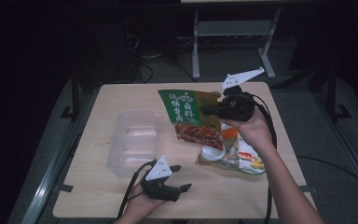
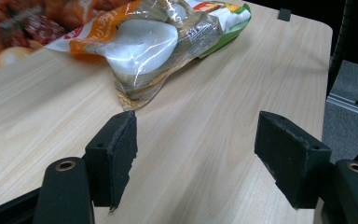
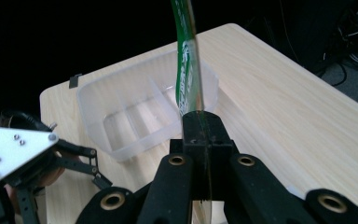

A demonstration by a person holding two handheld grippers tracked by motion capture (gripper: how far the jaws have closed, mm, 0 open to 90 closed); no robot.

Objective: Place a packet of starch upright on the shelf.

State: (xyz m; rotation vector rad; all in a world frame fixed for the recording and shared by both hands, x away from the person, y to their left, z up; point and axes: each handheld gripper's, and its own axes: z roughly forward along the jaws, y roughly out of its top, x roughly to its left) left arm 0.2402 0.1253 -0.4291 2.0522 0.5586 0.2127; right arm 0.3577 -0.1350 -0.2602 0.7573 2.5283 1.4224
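a clear plastic container (image 1: 133, 142), divided into compartments and empty, is seen on the left half of the table (image 1: 102, 196), well in from its left edge. just in front of it, near the table's front edge, the left gripper (image 1: 182, 178) is held low over the bare wood with its jaws spread apart and nothing between them; in the left gripper view the corner of a clear snack packet (image 2: 144, 51) lies just beyond the tip of one jaw. toward the middle, a green seasoning pouch (image 1: 190, 116) is held lifted off the table, tilted, its lower end hanging over the snack packet (image 1: 230, 154), which lies flat on the right half of the table. the pouch's right edge is clamped between the closed jaws of the right gripper (image 1: 209, 111), near the table's back edge. in the right gripper view the pouch (image 3: 188, 70) is seen edge-on, rising from the jaws above the container (image 3: 135, 116).
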